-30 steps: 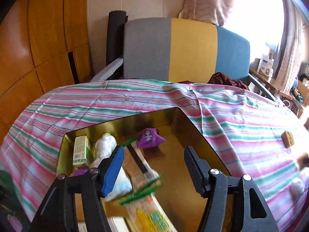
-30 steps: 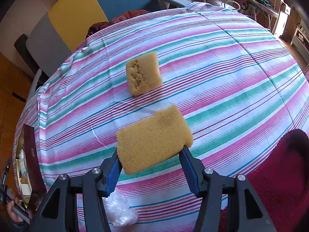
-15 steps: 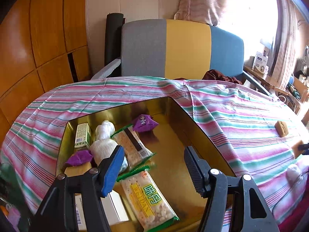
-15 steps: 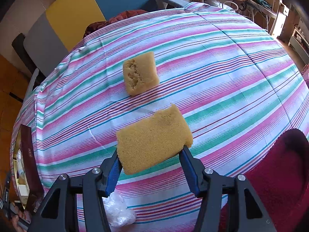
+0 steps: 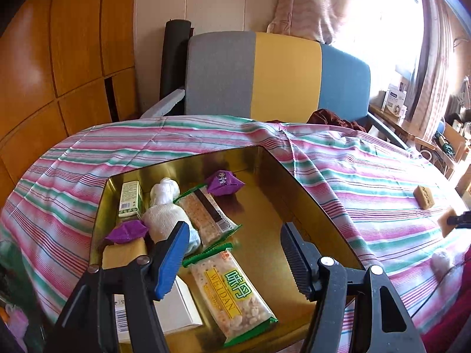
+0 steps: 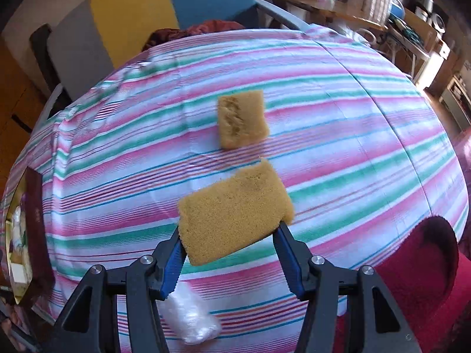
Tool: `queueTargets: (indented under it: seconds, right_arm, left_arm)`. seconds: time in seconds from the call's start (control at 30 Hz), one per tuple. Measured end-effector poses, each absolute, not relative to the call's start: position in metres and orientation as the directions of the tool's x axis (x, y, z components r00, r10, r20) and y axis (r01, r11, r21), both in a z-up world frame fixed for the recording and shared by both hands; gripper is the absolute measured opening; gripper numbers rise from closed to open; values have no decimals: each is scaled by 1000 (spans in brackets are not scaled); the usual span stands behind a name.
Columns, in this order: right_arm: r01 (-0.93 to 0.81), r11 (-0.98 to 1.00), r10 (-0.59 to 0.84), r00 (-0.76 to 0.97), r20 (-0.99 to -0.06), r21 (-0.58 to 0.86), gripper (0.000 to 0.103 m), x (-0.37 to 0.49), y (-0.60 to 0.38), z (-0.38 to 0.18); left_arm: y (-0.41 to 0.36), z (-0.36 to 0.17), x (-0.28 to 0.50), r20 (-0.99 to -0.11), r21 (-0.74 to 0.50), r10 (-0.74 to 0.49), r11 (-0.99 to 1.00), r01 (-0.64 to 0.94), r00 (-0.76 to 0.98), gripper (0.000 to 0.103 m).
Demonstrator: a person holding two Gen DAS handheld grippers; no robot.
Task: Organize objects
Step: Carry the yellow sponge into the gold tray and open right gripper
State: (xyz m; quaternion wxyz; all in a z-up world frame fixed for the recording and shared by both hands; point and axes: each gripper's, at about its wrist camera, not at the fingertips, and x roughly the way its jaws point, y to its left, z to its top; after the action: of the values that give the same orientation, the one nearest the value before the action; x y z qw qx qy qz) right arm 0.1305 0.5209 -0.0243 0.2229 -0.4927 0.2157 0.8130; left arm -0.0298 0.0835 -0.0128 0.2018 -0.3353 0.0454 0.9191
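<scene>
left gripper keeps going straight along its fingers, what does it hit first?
Most likely the bare gold floor of the tray: the left gripper is open with nothing between its fingers. The WEIDAN snack packet lies just beside that line; depth is unclear.

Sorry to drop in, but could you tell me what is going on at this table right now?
A person is tidying loose things into a gold tray on a striped tablecloth. The right hand-held gripper is shut on a yellow sponge, held above the cloth. A second sponge and a clear plastic wad lie on the cloth. The left hand-held gripper hangs open and empty over the tray, which already holds snack packets, purple wrappers, small boxes and a white cloth bundle.
</scene>
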Motion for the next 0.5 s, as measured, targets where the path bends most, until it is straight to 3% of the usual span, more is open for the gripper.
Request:
queueTargets:
  seconds: [0.27,0.5]
  right_arm:
    - [-93,-984,-66,-587,-807,149,58,32,354,19]
    - [206,-978,-152,-552,-820,43,59,-37,229,0]
  left_arm:
    - [54,-7,-34,-622,-96,335,-929,-356,-707,65]
    - [7,-3,-45,-612,-116,266,-962,-248,-745,65]
